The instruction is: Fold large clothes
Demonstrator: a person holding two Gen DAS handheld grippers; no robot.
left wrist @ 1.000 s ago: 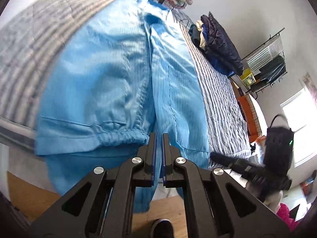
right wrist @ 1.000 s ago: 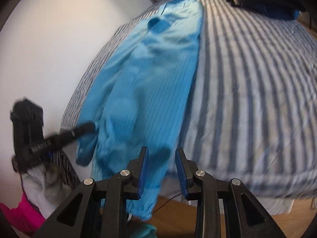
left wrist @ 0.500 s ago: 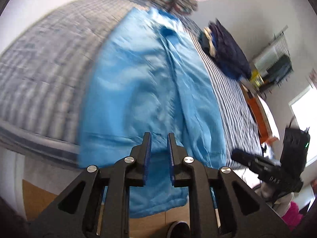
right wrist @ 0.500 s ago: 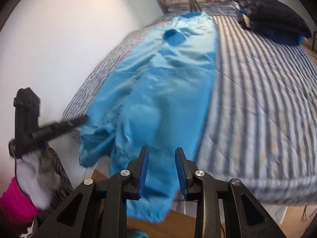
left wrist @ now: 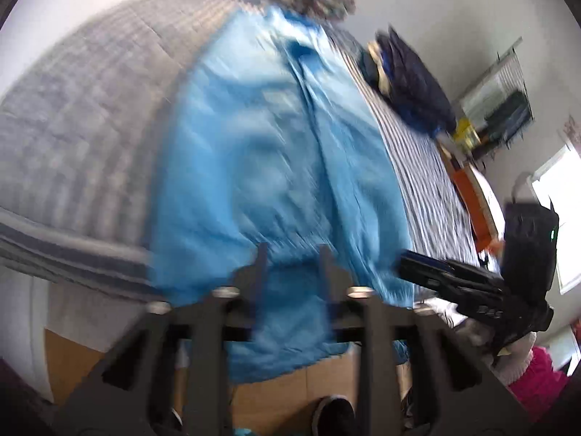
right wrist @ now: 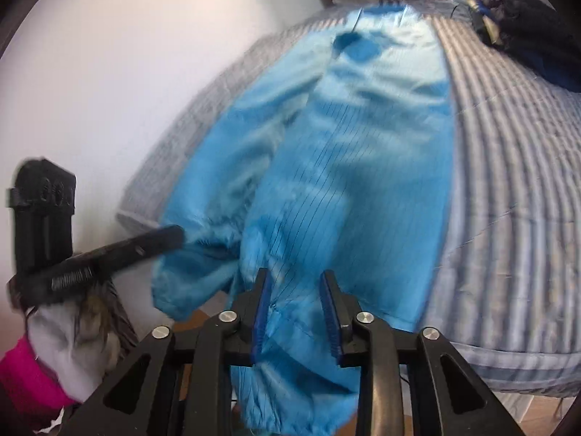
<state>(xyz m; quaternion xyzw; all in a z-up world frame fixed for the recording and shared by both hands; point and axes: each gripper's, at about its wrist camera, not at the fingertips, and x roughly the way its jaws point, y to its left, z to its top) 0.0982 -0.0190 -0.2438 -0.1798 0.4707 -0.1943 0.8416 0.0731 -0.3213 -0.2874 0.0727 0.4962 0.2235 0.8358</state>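
A blue garment (left wrist: 276, 167) lies along the striped bed (left wrist: 80, 138), its near end hanging over the edge. The left hand-held gripper (left wrist: 293, 254) has just been opening, nothing pinched. The right hand-held gripper (right wrist: 296, 283) has just been widening too, its jaws apart over the cloth.

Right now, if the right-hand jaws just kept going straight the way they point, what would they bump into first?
Most likely the blue garment. The right gripper stands with its jaws apart, and the cloth hanging over the edge of the striped bed already fills the gap between them. Depth is hard to judge here.
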